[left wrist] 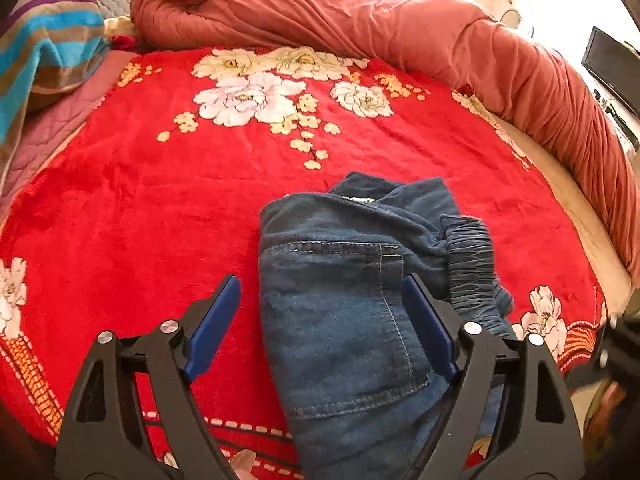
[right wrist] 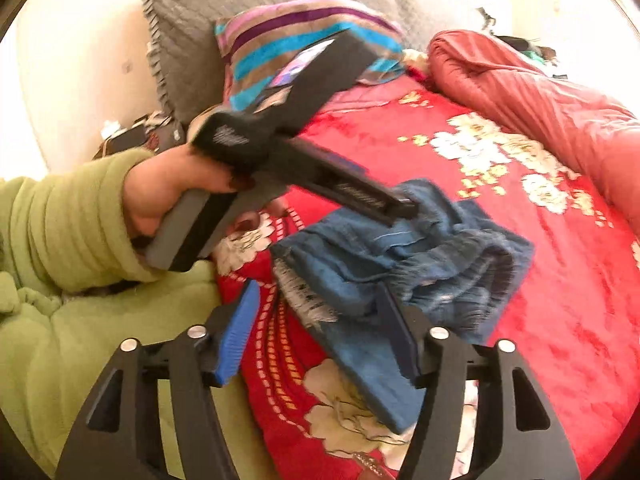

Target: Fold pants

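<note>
A pair of blue jeans [left wrist: 336, 332] lies folded into a compact bundle on the red floral blanket [left wrist: 160, 208], back pocket up and the elastic waistband [left wrist: 470, 248] bunched at the right. My left gripper [left wrist: 322, 280] hovers over the bundle with its blue pads wide apart; denim lies below and between them, and they do not press it. In the right wrist view the jeans [right wrist: 440, 248] lie ahead with a frayed hem [right wrist: 300, 296] towards me. My right gripper [right wrist: 318, 286] stands open just above that near end. A hand in a green sleeve [right wrist: 80, 216] holds the left gripper [right wrist: 404, 206], whose tip is over the bundle.
A rolled orange-red quilt [left wrist: 400, 28] runs along the far and right sides of the bed. A striped pillow [right wrist: 304, 36] and a grey quilted pillow [right wrist: 240, 4] lie at the head. A dark screen [left wrist: 612, 68] stands beyond the bed's right edge. Green clothing [right wrist: 80, 360] fills the near left.
</note>
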### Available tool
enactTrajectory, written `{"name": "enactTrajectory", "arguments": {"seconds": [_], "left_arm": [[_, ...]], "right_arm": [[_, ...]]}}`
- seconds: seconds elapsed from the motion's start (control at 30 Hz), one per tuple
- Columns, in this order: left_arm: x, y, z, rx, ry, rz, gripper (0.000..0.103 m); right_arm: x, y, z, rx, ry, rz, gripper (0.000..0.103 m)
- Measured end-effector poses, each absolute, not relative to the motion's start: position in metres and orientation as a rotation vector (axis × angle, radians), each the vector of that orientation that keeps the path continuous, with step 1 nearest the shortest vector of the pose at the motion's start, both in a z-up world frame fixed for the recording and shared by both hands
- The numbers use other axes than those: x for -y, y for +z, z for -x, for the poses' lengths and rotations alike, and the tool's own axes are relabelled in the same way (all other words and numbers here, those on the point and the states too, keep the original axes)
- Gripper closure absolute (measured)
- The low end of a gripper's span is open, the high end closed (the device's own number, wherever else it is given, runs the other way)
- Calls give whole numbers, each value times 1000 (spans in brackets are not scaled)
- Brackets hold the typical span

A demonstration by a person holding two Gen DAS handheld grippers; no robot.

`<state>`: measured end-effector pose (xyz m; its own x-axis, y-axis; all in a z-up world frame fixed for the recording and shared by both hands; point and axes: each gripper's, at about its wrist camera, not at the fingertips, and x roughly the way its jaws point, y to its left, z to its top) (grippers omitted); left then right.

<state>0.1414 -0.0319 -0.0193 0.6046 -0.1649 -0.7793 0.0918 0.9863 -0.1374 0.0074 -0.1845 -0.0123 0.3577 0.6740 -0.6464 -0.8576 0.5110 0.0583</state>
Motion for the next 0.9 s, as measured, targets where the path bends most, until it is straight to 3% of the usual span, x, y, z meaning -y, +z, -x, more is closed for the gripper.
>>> {"name": "enactTrajectory", "arguments": {"seconds": [0.2, 0.4, 0.57, 0.63, 0.9], "left_arm": [[32, -8, -128, -875, -128, 70, 20], [30, 2, -115, -842, -112, 65, 10], [28, 13, -100, -805, -104, 49, 10], [26, 14, -96, -803, -101, 46, 10], [8, -8, -97, -869, -75, 116, 10]], "right_arm": [[207, -1, -25, -651, 915, 227, 25], [222, 2, -33, -649, 839, 166, 24], [233, 6, -39, -641, 786, 113, 23], [239, 6, -43, -647, 755, 83, 15], [252, -14, -70, -745, 654, -4, 15]]}}
